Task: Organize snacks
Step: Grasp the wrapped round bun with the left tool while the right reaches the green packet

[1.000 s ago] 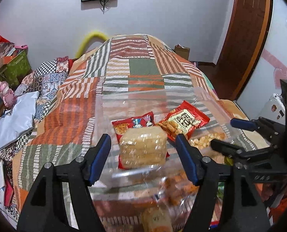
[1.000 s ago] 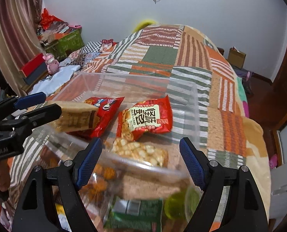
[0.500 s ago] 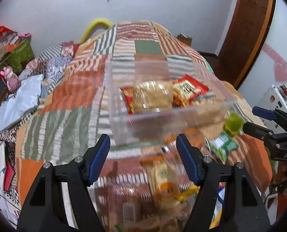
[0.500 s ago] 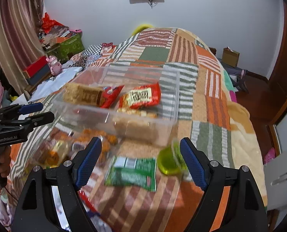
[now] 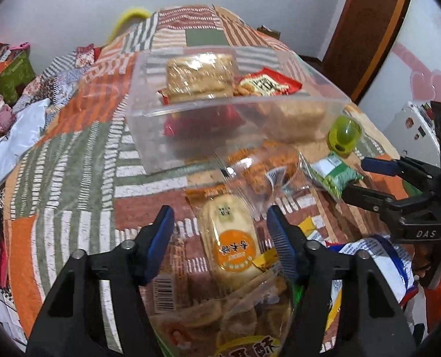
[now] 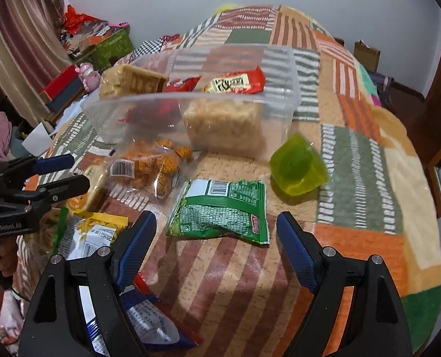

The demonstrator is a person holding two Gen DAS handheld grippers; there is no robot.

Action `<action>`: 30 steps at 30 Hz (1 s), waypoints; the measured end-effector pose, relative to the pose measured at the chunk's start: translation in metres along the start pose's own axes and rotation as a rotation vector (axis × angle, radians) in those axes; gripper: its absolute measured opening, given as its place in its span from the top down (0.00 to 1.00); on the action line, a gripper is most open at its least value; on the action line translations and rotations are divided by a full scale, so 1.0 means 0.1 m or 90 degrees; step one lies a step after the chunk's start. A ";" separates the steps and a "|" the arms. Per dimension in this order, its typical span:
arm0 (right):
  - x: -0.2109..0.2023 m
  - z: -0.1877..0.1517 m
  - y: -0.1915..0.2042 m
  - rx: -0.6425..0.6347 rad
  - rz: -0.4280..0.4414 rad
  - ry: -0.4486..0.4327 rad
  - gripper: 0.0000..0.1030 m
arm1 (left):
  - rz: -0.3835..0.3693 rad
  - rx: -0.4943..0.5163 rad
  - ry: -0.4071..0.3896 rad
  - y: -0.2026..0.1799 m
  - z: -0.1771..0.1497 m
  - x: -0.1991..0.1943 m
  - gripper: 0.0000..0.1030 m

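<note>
1. Both grippers, left gripper (image 5: pixel 220 232) and right gripper (image 6: pixel 216 247), hung wide open and empty over loose snacks on the quilt (image 6: pixel 360 160).
2. Only the right view showed the green packet (image 6: pixel 220 211) whole (barcode up).
3. The clear bin (image 5: pixel 235 110), holding snacks, sat farther off than a second earlier.

On the patchwork bed I see a clear plastic bin (image 6: pixel 190 113). Inside it lie a pale cracker block (image 5: pixel 198 77), a red packet (image 6: pixel 235 83) and a beige puffed block (image 6: pixel 225 128) against its near wall. Just beside the bin, outside, lies a clear bag of orange snacks (image 6: pixel 149 163). Near it a green packet (image 6: pixel 220 211) lies flat, barcode side up. A green jelly cup (image 6: pixel 297 168) stands tilted beside the bin. A rice cracker pack with orange label (image 5: pixel 232 238) lies near me.
</note>
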State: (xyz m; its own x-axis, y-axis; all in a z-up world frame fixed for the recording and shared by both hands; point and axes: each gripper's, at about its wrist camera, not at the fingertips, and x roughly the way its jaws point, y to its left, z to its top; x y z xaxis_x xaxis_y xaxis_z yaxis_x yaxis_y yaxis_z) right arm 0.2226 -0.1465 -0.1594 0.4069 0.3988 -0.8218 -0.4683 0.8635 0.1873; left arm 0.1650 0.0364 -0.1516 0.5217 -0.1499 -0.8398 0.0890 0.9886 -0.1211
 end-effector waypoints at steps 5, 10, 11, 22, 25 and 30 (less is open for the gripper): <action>0.11 0.01 -0.02 0.006 0.001 0.016 0.21 | -0.023 -0.008 0.026 0.00 0.00 0.13 0.47; 0.18 0.01 0.00 0.008 0.019 0.025 0.21 | -0.038 -0.010 0.050 0.02 0.00 0.23 0.50; 0.19 0.00 0.02 0.006 0.020 0.025 0.21 | -0.040 -0.014 0.053 0.04 0.00 0.24 0.51; 0.10 -0.04 0.07 -0.009 0.018 -0.001 0.52 | -0.028 -0.024 0.037 0.03 -0.07 0.17 0.60; 0.06 -0.03 0.07 -0.008 0.022 -0.007 0.54 | -0.016 -0.026 0.020 0.07 -0.12 0.08 0.60; 0.00 -0.03 0.09 -0.011 0.021 -0.019 0.56 | -0.005 -0.041 -0.007 0.16 -0.14 -0.10 0.62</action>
State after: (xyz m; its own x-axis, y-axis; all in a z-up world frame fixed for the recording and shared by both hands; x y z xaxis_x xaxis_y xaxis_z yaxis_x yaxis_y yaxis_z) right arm 0.2159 -0.1399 -0.1594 0.4145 0.4358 -0.7990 -0.4950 0.8446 0.2039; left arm 0.1499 0.0537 -0.1528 0.5305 -0.1569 -0.8330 0.0384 0.9862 -0.1613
